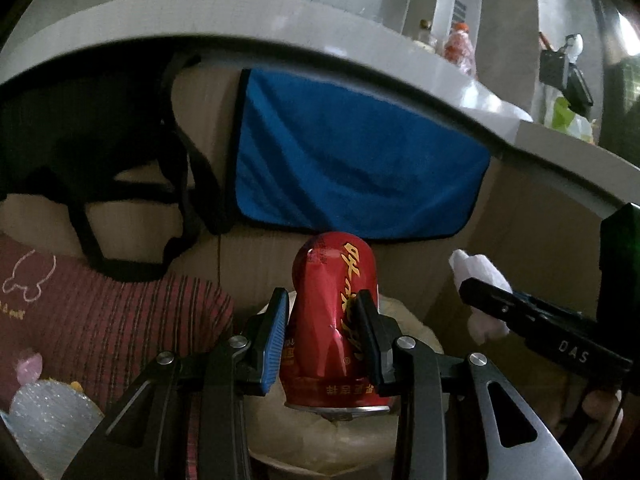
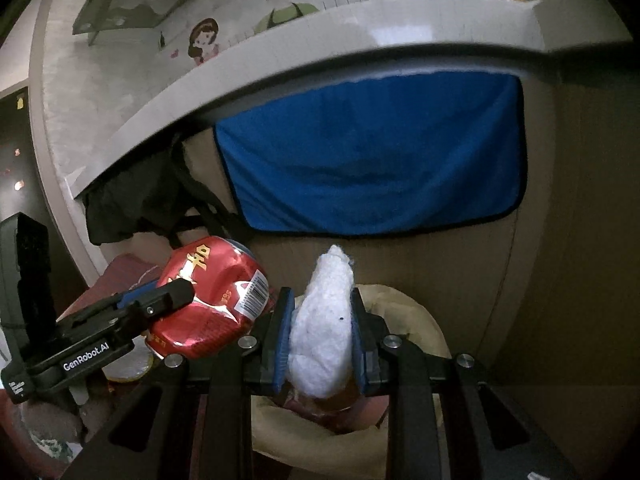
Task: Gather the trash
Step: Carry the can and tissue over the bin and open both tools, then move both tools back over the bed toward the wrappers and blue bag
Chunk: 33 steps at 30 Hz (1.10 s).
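Observation:
My left gripper (image 1: 322,312) is shut on a dented red drink can (image 1: 330,312), its blue pads pressed against the can's sides. In the right wrist view that red can (image 2: 212,300) shows at the left, in the left gripper's black fingers (image 2: 168,298). My right gripper (image 2: 320,312) is shut on a crumpled white tissue wad (image 2: 324,328). From the left wrist view the same tissue (image 1: 478,280) appears at the right in the right gripper's fingers (image 1: 492,300). Both hang over a bin lined with a pale yellow bag (image 2: 416,320), with some trash inside.
A blue cloth (image 1: 352,160) hangs from the grey counter edge (image 1: 280,36) ahead, with a black bag and straps (image 1: 80,140) to its left. A dark red striped fabric (image 1: 100,320) lies at the lower left. Brown cabinet fronts (image 2: 580,240) stand behind the bin.

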Available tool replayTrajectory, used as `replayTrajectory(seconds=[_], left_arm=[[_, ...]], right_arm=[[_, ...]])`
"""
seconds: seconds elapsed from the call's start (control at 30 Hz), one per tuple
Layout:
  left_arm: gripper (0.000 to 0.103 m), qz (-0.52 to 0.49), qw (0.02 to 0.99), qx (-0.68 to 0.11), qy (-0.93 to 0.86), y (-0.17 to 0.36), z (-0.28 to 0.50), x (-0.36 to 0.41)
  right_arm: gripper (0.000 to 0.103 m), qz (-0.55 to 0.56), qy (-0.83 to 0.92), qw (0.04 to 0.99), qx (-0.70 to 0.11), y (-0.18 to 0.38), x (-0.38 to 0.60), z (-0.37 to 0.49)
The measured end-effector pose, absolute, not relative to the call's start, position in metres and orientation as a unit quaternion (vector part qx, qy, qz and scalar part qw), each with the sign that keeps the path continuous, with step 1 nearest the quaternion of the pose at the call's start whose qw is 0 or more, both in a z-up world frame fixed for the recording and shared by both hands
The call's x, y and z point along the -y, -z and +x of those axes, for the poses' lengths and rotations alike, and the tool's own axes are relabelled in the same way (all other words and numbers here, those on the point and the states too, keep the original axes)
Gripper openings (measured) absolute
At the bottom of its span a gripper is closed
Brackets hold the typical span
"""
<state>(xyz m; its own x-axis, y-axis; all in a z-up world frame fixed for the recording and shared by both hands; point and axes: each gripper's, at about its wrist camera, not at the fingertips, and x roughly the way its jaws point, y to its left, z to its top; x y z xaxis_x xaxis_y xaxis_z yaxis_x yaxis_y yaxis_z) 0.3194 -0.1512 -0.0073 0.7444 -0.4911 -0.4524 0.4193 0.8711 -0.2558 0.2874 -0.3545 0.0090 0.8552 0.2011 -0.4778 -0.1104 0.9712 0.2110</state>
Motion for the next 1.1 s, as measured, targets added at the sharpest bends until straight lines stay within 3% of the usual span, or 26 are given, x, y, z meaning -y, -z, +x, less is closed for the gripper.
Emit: replayTrajectory(seconds=[0.43, 0.53, 0.57, 0.6, 1.1], left_arm=[[0.035, -0.100, 0.911, -0.305, 0.260, 0.032, 0.349, 0.145], [0.043, -0.110, 0.905, -0.311, 0.268, 0.032, 0.353, 0.139], [0.047, -0.113, 0.904, -0.310, 0.270, 0.031, 0.353, 0.137], [0.048, -0.118, 0.904, -0.309, 0.272, 0.028, 0.352, 0.134], [0.048, -0.119, 0.942, -0.249, 0.191, -0.036, 0.286, 0.023]], right_arm=[[0.024, 0.098, -0.083, 0.948, -0.291, 0.026, 0.355, 0.324], [0.037, 0.103, -0.084, 0.947, -0.291, 0.033, 0.356, 0.327], [0.053, 0.105, -0.082, 0.947, -0.293, 0.035, 0.357, 0.328], [0.059, 0.110, -0.080, 0.947, -0.293, 0.037, 0.357, 0.329], [0.059, 0.095, -0.074, 0.954, -0.274, 0.013, 0.318, 0.280]])
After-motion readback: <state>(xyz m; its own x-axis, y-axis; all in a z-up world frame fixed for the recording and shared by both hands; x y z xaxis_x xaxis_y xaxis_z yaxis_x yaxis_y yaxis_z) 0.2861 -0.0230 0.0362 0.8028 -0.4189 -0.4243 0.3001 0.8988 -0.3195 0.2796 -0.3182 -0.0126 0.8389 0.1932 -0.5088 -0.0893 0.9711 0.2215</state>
